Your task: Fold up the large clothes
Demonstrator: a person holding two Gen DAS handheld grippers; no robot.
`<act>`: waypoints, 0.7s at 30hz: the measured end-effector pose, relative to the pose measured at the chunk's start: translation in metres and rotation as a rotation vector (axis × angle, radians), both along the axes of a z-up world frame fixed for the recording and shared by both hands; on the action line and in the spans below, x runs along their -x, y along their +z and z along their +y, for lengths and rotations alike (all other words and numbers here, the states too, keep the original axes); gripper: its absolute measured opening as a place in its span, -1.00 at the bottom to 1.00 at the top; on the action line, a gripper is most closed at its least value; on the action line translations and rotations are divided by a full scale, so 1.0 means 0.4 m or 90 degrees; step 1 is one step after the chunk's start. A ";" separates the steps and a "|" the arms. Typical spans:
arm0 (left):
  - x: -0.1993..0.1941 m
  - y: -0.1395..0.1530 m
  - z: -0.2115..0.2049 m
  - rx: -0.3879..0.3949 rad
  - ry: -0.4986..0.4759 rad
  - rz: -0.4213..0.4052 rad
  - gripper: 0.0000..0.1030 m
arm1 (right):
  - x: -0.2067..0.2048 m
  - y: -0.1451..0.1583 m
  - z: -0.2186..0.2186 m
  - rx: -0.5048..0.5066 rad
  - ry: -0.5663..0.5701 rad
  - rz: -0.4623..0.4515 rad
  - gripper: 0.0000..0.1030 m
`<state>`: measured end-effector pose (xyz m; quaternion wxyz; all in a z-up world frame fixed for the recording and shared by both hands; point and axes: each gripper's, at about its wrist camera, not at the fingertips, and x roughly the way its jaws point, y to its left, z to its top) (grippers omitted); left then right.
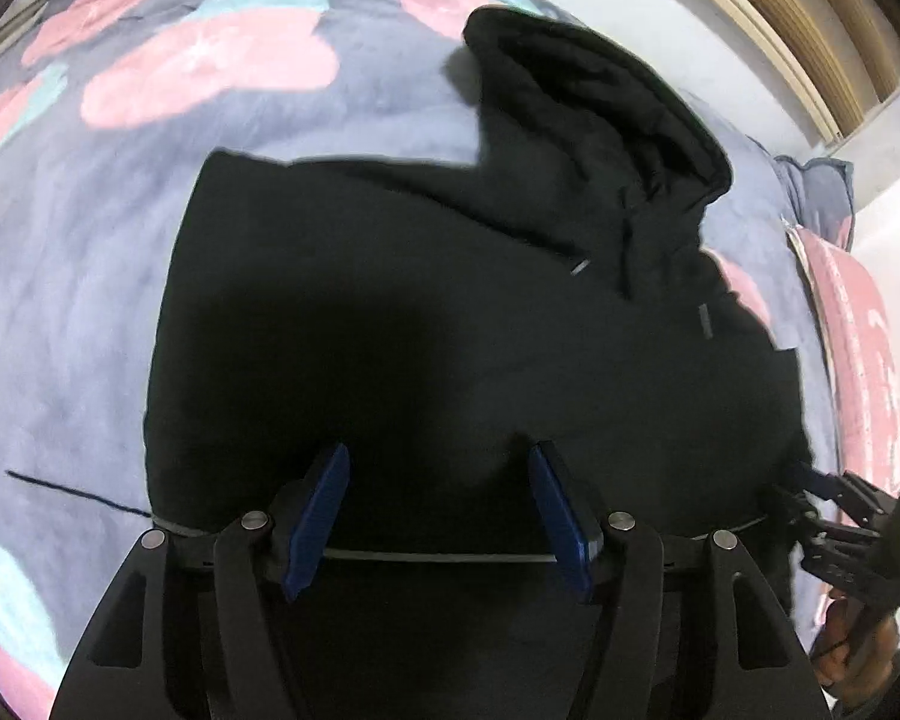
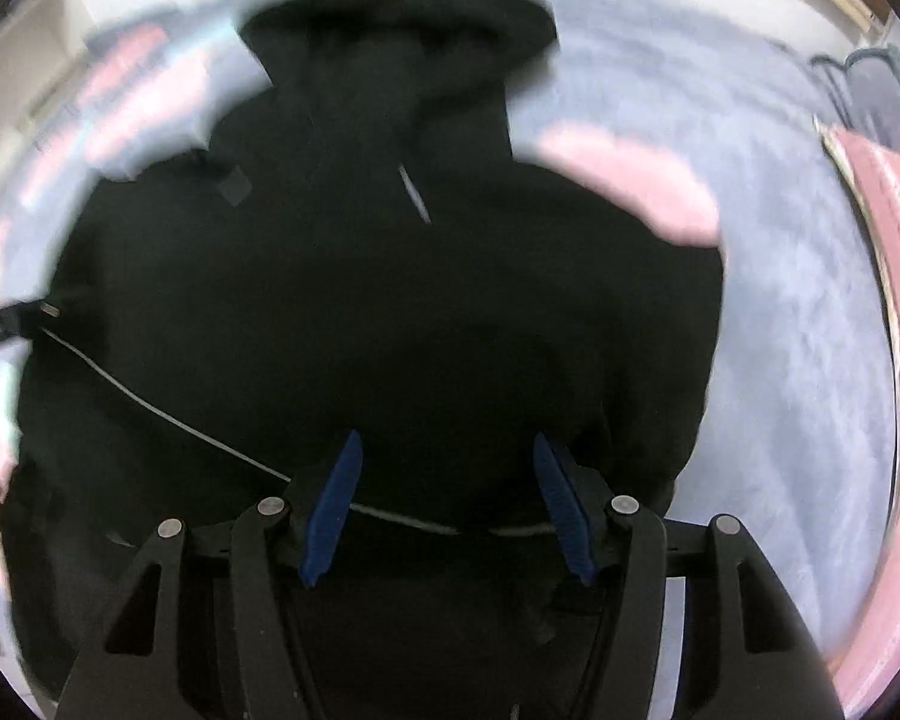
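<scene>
A black hoodie (image 1: 450, 300) lies spread on a blue-grey duvet with pink flowers (image 1: 90, 270), its hood (image 1: 600, 120) toward the far right. My left gripper (image 1: 439, 450) hangs open over the hoodie's near hem, and black cloth shows between the blue pads (image 1: 318, 516) without being pinched. In the right wrist view, which is blurred, the hoodie (image 2: 360, 300) fills the middle with its hood (image 2: 402, 48) at the top. My right gripper (image 2: 447, 437) is open just above the cloth. It also appears as the right gripper (image 1: 834, 492) at the hem's right corner, held by a hand (image 1: 852, 660).
A pink pillow (image 1: 858, 348) and a blue-grey cushion (image 1: 822, 192) lie at the bed's right end. A wooden panel (image 1: 798, 18) and white wall stand behind. A dark thread (image 1: 78, 492) lies on the duvet to the left. The left gripper's tip (image 2: 0, 324) shows at the edge.
</scene>
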<state>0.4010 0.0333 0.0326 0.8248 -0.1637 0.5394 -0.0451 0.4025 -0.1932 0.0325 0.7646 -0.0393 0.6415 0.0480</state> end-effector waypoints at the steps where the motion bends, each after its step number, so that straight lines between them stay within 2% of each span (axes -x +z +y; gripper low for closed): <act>1: 0.006 -0.010 0.006 0.009 0.001 -0.007 0.23 | 0.009 -0.016 -0.007 -0.005 0.006 -0.002 0.17; 3: 0.005 -0.018 0.010 0.012 0.004 -0.006 0.23 | 0.012 -0.026 -0.012 -0.007 0.017 -0.012 0.17; 5: -0.001 -0.015 0.001 -0.008 0.002 0.002 0.23 | -0.003 -0.025 -0.016 -0.009 0.016 0.005 0.17; 7: -0.008 0.013 -0.024 -0.040 -0.026 0.009 0.23 | -0.022 -0.010 -0.029 -0.025 0.017 0.033 0.17; 8: -0.007 0.034 -0.033 -0.032 -0.049 0.007 0.23 | -0.033 0.011 -0.039 -0.041 0.017 0.038 0.17; 10: -0.007 0.106 -0.051 0.001 -0.098 -0.033 0.23 | -0.057 0.083 -0.066 -0.090 0.020 0.012 0.17; 11: -0.013 0.162 -0.059 -0.002 -0.121 -0.076 0.24 | -0.071 0.112 -0.075 -0.103 0.022 -0.006 0.17; 13: -0.044 0.230 -0.066 -0.025 -0.131 -0.125 0.24 | -0.126 0.184 -0.092 -0.110 0.021 -0.060 0.17; 16: -0.169 0.297 -0.055 -0.036 -0.112 -0.172 0.24 | -0.265 0.240 -0.123 -0.119 0.001 -0.120 0.18; 19: -0.315 0.296 -0.031 -0.053 -0.047 -0.173 0.24 | -0.407 0.239 -0.127 -0.105 -0.025 -0.157 0.18; 21: -0.394 0.275 -0.009 -0.032 -0.018 -0.167 0.24 | -0.477 0.210 -0.137 -0.113 -0.050 -0.155 0.18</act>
